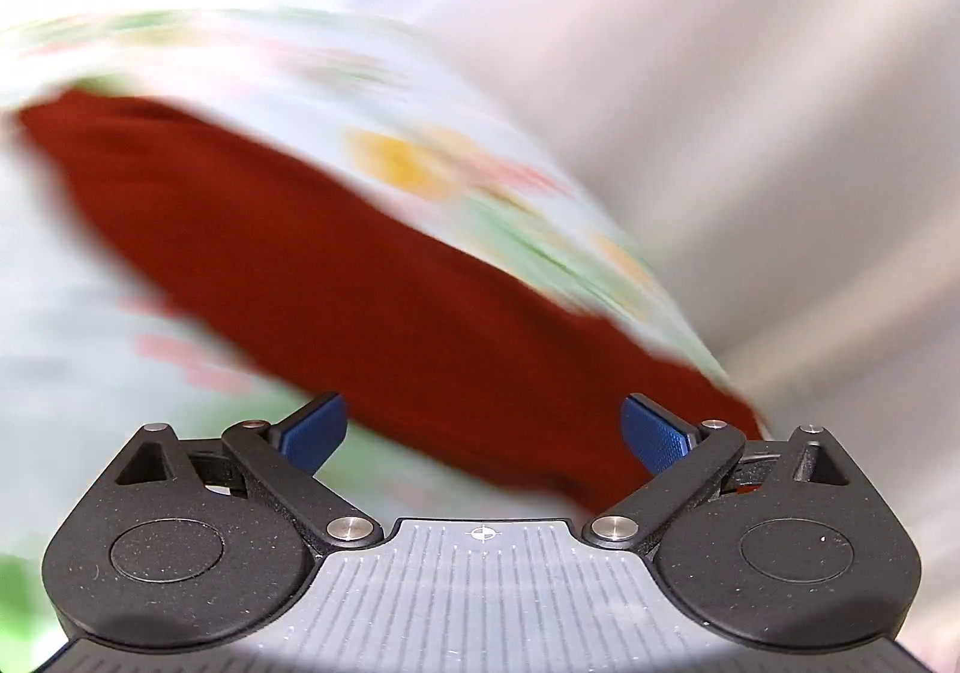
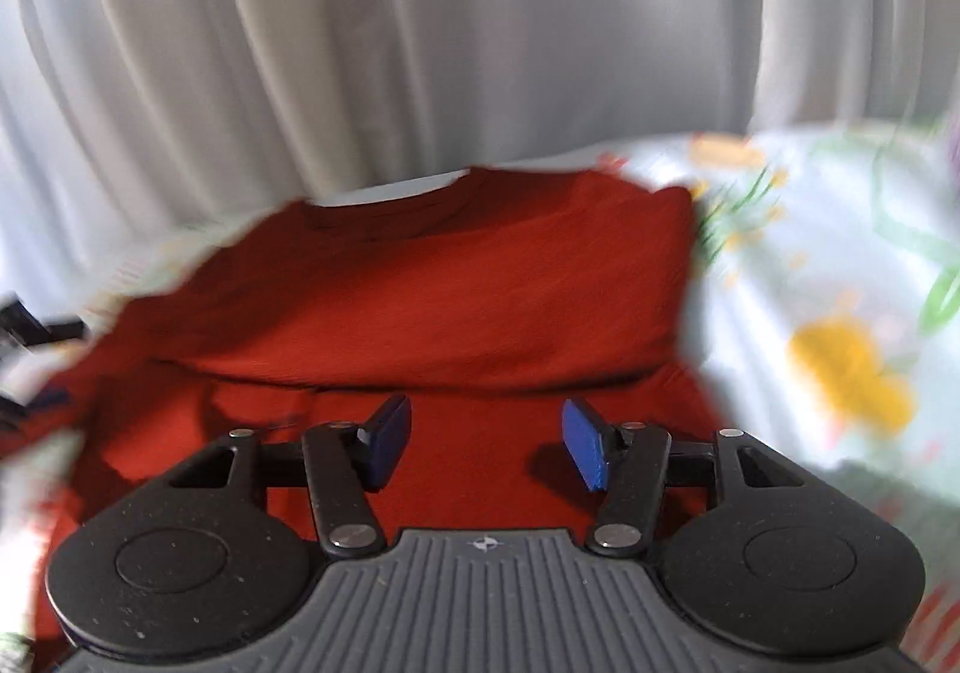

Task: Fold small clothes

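A red garment lies on a pale flowered sheet, its far part folded over the near part so a fold edge runs across just beyond my right gripper. That gripper stands open above the red cloth with nothing between its blue pads. In the left wrist view the same red garment shows as a blurred slanted band on the flowered sheet. My left gripper hangs wide open over its near edge, blue pads far apart and empty.
White pleated curtains hang right behind the sheet's far edge. The curtains fill the right side of the left wrist view. Some dark objects sit at the far left, too blurred to name.
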Motion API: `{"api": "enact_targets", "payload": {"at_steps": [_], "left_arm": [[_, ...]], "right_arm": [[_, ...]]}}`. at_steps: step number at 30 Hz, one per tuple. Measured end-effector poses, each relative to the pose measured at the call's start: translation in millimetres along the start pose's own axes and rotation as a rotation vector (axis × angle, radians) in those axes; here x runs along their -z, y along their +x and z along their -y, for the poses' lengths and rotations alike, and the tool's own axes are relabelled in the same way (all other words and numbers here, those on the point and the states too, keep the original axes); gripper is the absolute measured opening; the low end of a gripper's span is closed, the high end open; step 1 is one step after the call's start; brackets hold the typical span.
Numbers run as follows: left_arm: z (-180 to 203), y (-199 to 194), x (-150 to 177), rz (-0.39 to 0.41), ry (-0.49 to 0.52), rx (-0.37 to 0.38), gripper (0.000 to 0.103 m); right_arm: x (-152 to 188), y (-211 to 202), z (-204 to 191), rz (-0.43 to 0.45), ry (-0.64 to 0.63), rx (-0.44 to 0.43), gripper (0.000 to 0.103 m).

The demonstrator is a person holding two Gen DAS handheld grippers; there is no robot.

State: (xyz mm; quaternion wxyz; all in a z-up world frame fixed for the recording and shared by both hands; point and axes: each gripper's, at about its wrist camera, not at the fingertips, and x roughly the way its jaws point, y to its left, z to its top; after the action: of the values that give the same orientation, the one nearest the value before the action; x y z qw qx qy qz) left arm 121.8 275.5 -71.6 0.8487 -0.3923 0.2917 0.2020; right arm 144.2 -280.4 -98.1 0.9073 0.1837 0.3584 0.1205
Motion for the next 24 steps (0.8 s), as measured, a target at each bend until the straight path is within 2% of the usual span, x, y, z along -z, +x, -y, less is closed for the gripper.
{"api": "enact_targets", "payload": {"at_steps": [2,4,8,11,12,13,14,17,19,21,22,24], "left_arm": [[-42.8,-5.5,-17.7,0.028,-0.171,-0.067,0.100],[-73.1,-11.9,-29.6,0.062,-0.297,-0.090,0.098],[-103.8,-23.6,-45.8,0.166,-0.412,-0.055,0.096],[-126.5,-18.0,-55.8,0.173,-0.532,-0.054,0.075],[-134.2,-16.5,-57.3,0.171,-0.577,-0.036,0.065],[-142.6,-15.6,-59.2,0.172,-0.613,-0.017,0.060],[-147.5,-14.4,-60.8,0.172,-0.637,-0.003,0.058],[-157.3,-13.3,-62.3,0.171,-0.679,0.011,0.040],[-162.7,-8.1,-62.4,0.154,-0.706,0.023,0.023],[-168.5,-3.8,-60.9,0.146,-0.736,0.042,0.015],[-171.4,-1.7,-60.6,0.142,-0.749,0.048,0.009],[-176.8,1.3,-60.1,0.139,-0.775,0.065,0.009]], "right_arm": [[8.4,-4.9,0.1,-0.020,0.066,-0.062,0.056],[14.7,-5.5,-4.1,-0.028,0.101,-0.086,0.056],[12.9,1.4,-9.3,-0.042,0.114,-0.104,0.055],[11.1,5.2,-12.9,-0.048,0.120,-0.130,0.055],[10.9,5.8,-14.3,-0.051,0.119,-0.137,0.054],[10.4,4.7,-16.1,-0.053,0.116,-0.142,0.054],[10.5,4.7,-17.8,-0.053,0.111,-0.140,0.053],[8.8,4.8,-21.0,-0.045,0.101,-0.141,0.052],[7.1,4.8,-21.6,-0.040,0.101,-0.142,0.051],[6.3,5.3,-22.0,-0.036,0.098,-0.141,0.051],[6.3,5.0,-21.9,-0.036,0.098,-0.142,0.051],[6.8,5.0,-21.7,-0.038,0.099,-0.141,0.050]]}}
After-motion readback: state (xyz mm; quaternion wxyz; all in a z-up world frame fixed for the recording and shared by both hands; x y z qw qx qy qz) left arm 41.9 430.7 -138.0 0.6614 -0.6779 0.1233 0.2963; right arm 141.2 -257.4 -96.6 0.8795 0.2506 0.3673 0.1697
